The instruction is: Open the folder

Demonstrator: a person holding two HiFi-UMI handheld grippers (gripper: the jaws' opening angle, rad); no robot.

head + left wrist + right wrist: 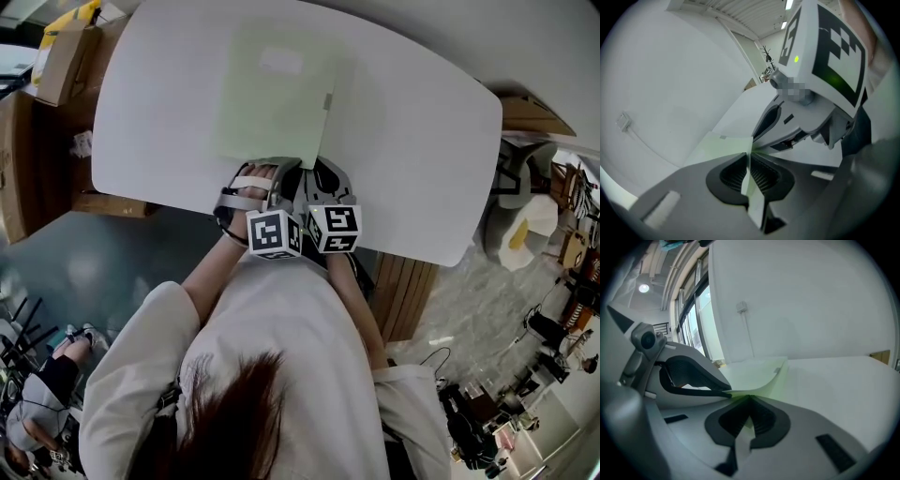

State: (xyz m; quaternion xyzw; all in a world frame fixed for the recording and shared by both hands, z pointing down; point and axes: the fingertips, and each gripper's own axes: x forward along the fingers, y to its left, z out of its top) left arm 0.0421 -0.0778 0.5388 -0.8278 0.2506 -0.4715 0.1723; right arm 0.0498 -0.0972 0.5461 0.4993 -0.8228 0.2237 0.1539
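At the near edge of the white table (422,141), the left gripper (281,169) and the right gripper (311,171) sit side by side, almost touching. Both are at the near right corner of the pale green translucent plastic folder (272,94). Each pair of jaws is pressed together on a thin green sheet there; whether they hold separate leaves I cannot tell. From the jaws the folder runs straight away, its long axis towards the table's far edge. It lies flat except for a curl rising into the right gripper's jaws. Neither hand is nearer. The free edge looks to be the right one, so the cover probably swings left, where a bare strip reaches the left edge. To the right the table is wide and bare.
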